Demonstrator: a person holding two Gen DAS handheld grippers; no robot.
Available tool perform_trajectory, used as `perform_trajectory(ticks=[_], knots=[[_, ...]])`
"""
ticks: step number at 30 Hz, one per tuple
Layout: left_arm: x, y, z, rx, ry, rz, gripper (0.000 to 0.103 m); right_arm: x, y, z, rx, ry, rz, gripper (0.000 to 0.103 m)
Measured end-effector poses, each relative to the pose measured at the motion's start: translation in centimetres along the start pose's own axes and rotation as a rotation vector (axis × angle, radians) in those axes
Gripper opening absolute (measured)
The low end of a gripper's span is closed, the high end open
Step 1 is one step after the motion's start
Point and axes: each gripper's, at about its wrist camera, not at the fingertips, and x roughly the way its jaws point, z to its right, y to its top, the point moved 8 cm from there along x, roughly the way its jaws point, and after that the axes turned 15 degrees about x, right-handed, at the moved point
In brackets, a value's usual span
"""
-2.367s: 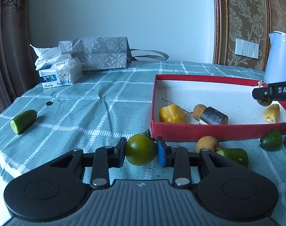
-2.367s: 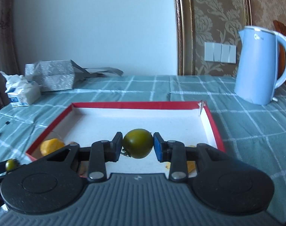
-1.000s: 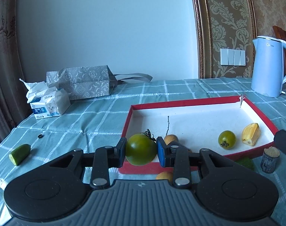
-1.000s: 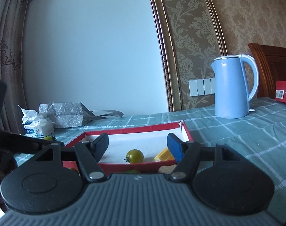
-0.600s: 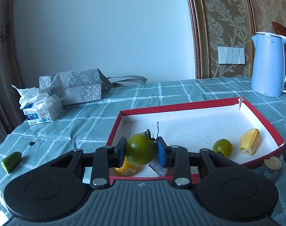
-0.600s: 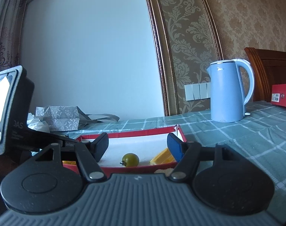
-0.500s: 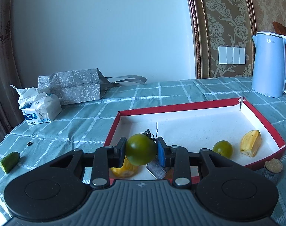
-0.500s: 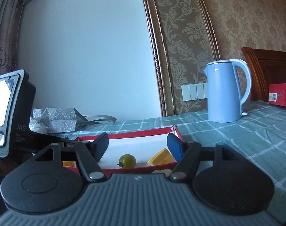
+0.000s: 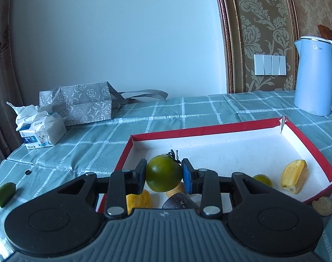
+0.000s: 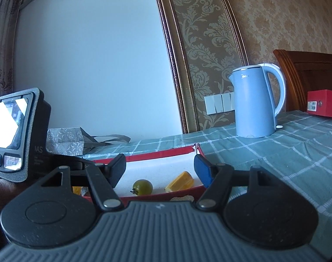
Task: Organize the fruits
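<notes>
At the table's left edge lies a green fruit wedge (image 9: 3,193), with a tissue pack (image 9: 41,129) and a grey patterned bag (image 9: 78,102) farther back near the wall. The left gripper (image 9: 163,173) pinches a green tomato (image 9: 163,173) between its pads, held above the near left corner of the red box (image 9: 209,128). Under it in that corner sit a yellow fruit piece (image 9: 137,199) and a dark stub (image 9: 179,202). Toward the box's right wall lie a small green tomato (image 10: 142,187) and a yellow wedge (image 9: 294,175). The right gripper (image 10: 160,167) stands wide apart, holding nothing, near the box's front edge. A blue kettle (image 10: 255,100) stands at the table's back right.
</notes>
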Motion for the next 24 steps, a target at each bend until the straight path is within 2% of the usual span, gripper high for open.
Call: perform_trajectory(ticks=[24], knots=[[1.3,0.3,0.7,0.002,-0.011,-0.002,0.033,0.2,-0.1,0.2,0.013,0.003,-0.010,0.067]])
